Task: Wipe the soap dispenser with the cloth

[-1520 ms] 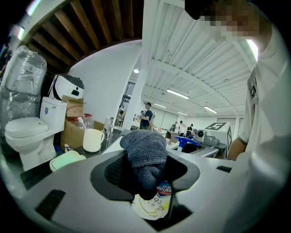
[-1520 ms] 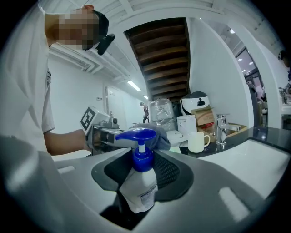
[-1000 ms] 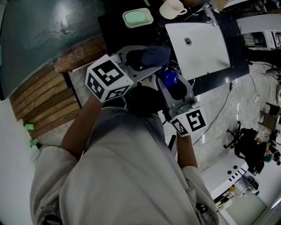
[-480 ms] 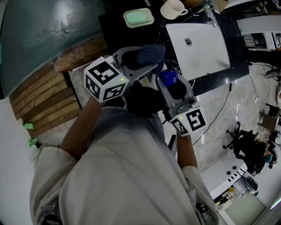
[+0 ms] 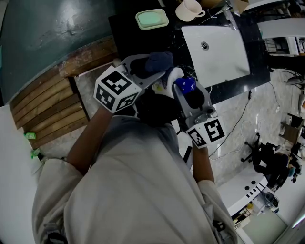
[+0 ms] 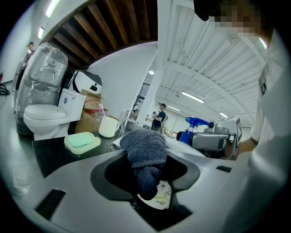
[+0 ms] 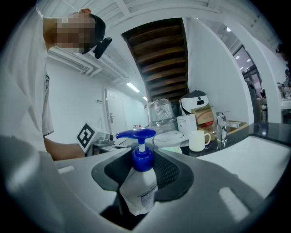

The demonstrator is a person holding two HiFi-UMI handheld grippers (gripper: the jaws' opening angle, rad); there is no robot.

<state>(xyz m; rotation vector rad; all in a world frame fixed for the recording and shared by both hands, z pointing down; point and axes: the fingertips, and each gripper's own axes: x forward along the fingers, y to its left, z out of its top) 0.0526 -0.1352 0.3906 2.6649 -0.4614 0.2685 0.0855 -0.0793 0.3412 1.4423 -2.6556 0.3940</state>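
Note:
My right gripper (image 7: 141, 179) is shut on the soap dispenser (image 7: 138, 189), a white bottle with a blue pump head (image 7: 136, 134), and holds it upright in the air. In the head view the dispenser (image 5: 184, 85) sits in the right gripper (image 5: 187, 93) in front of the person's chest. My left gripper (image 6: 146, 175) is shut on a bunched dark blue cloth (image 6: 144, 152). The cloth (image 5: 157, 61) hangs from the left gripper (image 5: 153, 67) just left of the bottle. In the left gripper view its lower end overlaps the bottle's label (image 6: 162, 196).
A black counter (image 5: 128, 28) ahead carries a green soap dish (image 5: 151, 19), a cream mug (image 5: 189, 9) and a white sink (image 5: 217, 52) with a faucet (image 5: 228, 16). Wooden slats (image 5: 47, 109) lie at the left. A toilet (image 6: 43, 119) stands beyond the counter.
The left gripper with the cloth has sunk and shifted closer to the dispenser, whose white body now shows beside the cloth. The right gripper and dispenser have stayed still.

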